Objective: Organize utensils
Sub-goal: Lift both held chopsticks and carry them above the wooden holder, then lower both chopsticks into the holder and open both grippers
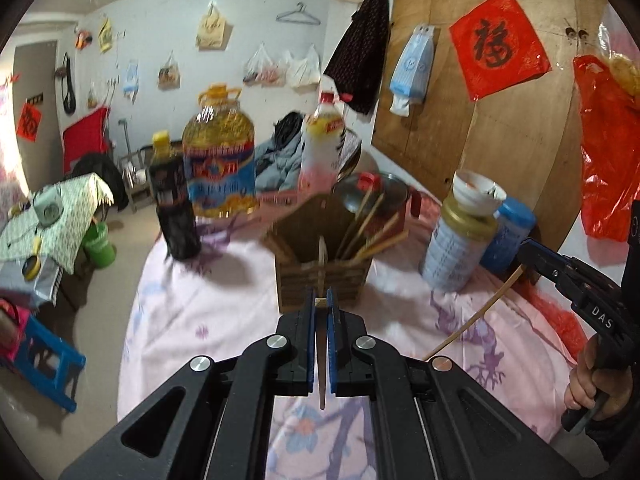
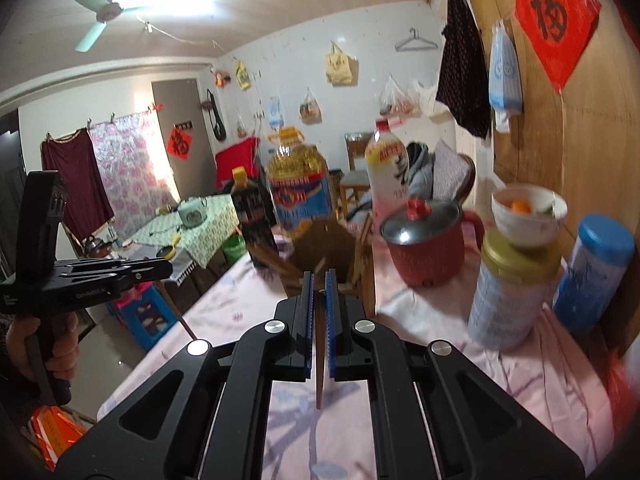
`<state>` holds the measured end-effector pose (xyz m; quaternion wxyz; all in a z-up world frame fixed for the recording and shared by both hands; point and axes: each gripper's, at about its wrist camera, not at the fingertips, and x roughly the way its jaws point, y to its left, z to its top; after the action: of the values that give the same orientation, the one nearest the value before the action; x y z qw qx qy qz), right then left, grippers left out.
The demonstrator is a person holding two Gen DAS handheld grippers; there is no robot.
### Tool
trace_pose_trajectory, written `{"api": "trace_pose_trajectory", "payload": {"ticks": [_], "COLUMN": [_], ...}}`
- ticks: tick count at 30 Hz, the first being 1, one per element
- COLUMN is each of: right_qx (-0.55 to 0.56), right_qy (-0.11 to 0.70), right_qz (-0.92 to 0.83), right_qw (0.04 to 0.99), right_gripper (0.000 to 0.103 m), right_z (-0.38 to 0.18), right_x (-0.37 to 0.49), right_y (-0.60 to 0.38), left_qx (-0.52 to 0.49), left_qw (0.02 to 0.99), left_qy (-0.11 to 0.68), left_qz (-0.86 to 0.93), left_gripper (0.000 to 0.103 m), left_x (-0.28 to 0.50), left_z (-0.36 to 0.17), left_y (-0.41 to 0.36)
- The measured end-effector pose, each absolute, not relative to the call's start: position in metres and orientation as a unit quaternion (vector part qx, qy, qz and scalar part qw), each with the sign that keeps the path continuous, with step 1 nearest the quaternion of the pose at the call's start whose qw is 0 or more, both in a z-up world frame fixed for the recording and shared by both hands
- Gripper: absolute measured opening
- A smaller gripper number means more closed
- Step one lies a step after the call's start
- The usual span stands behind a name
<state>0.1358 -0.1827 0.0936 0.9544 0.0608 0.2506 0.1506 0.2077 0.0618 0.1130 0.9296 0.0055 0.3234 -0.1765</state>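
A brown wooden utensil holder (image 1: 322, 268) stands mid-table with several chopsticks (image 1: 362, 228) leaning in it; it also shows in the right wrist view (image 2: 330, 252). My left gripper (image 1: 321, 300) is shut on a pale chopstick (image 1: 321, 368), just in front of the holder. My right gripper (image 2: 319, 280) is shut on a dark brown chopstick (image 2: 319, 360), close before the holder. In the left wrist view the right gripper (image 1: 528, 250) holds a long chopstick (image 1: 472, 316) slanting down to the cloth.
On the pink floral tablecloth (image 1: 208, 320) stand a dark sauce bottle (image 1: 174, 208), a large oil jug (image 1: 220, 152), a white bottle (image 1: 320, 148), a red lidded pot (image 2: 426, 240), a gold-lidded tin (image 2: 508, 292) topped by a bowl (image 2: 528, 212), and a blue jar (image 2: 592, 276). A wooden wall (image 2: 580, 140) runs along the right.
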Motion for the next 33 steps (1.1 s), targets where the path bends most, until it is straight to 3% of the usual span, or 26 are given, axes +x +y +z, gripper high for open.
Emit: {"api": "trace_pose_trajectory", "payload": {"ticks": [18,27,31,33], "right_qx": [0.049,0.046,0.053,0.079], "right_qy": [0.182,0.197,0.255,0.278], "right_qz": [0.162,0.158,0.148,0.151], "right_qw": [0.969,0.966,0.954,0.945], "right_gripper": [0.006,0.006,0.011,0.011], "right_z": [0.145,0.125,0.09,0.077], "right_x": [0.227,0.284,0.309,0.314], "right_y": [-0.168,-0.157,-0.154,-0.159], "left_qx": [0.007,0.007,0.0,-0.014], "left_qw": [0.951,0.951,0.945,0.939], "left_qy": [0.246,0.255,0.285,0.307], "left_qz": [-0.187,-0.175,-0.16,-0.153], "left_gripper": [0.005,0.006,0.006,0.023], "left_x": [0.323,0.381,0.398,0.402], "left_z": [0.178,0.156,0.127,0.11], "left_y": [0.026,0.019,0.02,0.025]}}
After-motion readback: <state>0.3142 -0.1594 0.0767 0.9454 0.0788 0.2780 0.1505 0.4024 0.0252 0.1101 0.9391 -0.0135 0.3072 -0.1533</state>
